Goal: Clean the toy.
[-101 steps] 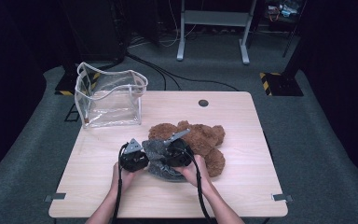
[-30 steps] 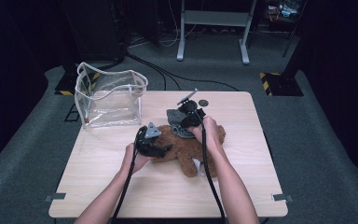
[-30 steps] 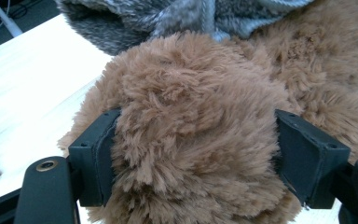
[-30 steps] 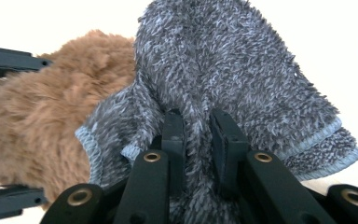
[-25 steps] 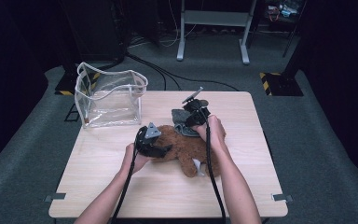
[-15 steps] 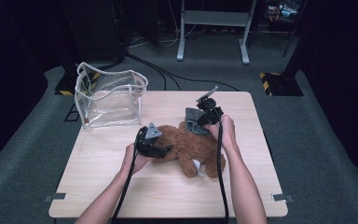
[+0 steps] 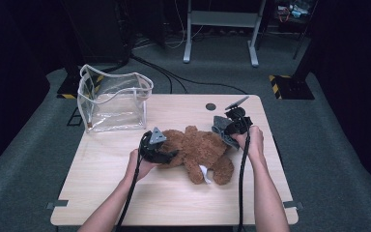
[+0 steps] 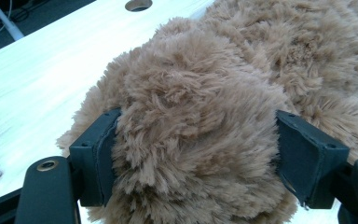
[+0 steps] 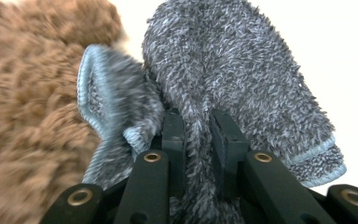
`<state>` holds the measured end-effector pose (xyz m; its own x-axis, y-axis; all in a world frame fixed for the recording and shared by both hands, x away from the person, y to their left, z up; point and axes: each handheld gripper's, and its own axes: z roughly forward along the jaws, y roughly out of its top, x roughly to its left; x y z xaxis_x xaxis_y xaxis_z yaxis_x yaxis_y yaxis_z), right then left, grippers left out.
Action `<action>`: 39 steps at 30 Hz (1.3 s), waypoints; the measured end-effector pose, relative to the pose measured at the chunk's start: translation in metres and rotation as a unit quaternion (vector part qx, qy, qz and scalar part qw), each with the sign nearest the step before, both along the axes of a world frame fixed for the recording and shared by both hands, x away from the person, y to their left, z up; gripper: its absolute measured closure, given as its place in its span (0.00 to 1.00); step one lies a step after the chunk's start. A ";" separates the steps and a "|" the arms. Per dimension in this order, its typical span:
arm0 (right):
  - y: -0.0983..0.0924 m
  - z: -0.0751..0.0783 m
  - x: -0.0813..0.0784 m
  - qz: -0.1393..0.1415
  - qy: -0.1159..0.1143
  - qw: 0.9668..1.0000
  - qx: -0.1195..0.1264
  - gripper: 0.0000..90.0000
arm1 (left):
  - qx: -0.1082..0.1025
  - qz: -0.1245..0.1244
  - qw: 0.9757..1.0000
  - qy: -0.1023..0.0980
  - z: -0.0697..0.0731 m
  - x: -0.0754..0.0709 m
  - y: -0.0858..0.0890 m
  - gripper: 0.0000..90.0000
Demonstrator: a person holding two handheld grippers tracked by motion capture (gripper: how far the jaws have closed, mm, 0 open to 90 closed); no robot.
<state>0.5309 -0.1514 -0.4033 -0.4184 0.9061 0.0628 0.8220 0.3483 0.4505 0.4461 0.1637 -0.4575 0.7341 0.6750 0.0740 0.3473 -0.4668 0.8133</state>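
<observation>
**Table stock: soft toy and cloth, both in grip**

- Teddy bear [image 7: 198, 150]: brown plush, lying on its side at the centre of the wooden table [image 7: 125, 193], a white tag at its 6 o'clock edge. Its fur bulges between the jaws in the left gripper view [image 8: 191, 140].
- Left gripper [image 7: 166, 155]: at the bear's 9 o'clock, jaws spread wide and pressed into a rounded part of the bear on both sides, so the bear is held.
- Cloth [image 7: 222, 129]: grey terry with a pale blue hem, at the bear's 2 o'clock, touching the fur. In the right gripper view [image 9: 233, 79] it folds up on either side of the jaws.
- Right gripper [image 7: 228, 131]: at 3 o'clock on the table, jaws nearly together, pinching a fold of the cloth.
- Clear bag [image 7: 113, 99]: open-topped, white-trimmed, upright at the table's 10 o'clock corner, well apart from the bear.
- Round hole [image 7: 210, 106]: at the table's 12 o'clock edge.
</observation>
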 end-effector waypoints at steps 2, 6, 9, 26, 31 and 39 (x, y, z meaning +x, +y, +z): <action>-0.001 0.008 -0.003 0.005 -0.014 1.000 0.021 0.86 | 0.000 0.000 1.000 0.000 0.000 0.000 0.000 0.26; 0.009 0.032 -0.006 0.024 -0.043 0.997 0.057 0.86 | -0.002 0.001 1.000 0.001 0.000 0.000 0.000 0.26; 0.025 0.047 -0.008 0.033 -0.052 0.994 0.095 0.86 | -0.003 -0.002 1.000 0.002 0.001 0.000 0.001 0.25; 0.119 0.009 0.010 0.118 0.001 0.993 0.029 0.85 | -0.001 0.000 1.000 -0.002 0.001 0.000 -0.001 0.25; 0.096 0.009 0.009 0.093 -0.003 0.995 0.025 0.85 | 0.002 -0.001 1.000 0.000 0.002 0.000 -0.002 0.25; 0.058 0.013 0.002 0.058 -0.013 0.998 0.020 0.85 | -0.004 0.000 1.000 0.001 0.002 0.000 -0.002 0.25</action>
<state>0.5329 -0.0938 -0.3902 -0.5218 0.8487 0.0860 0.7650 0.4210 0.4874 0.4461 0.1619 -0.4556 0.7345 0.6751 0.0682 0.3479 -0.4609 0.8164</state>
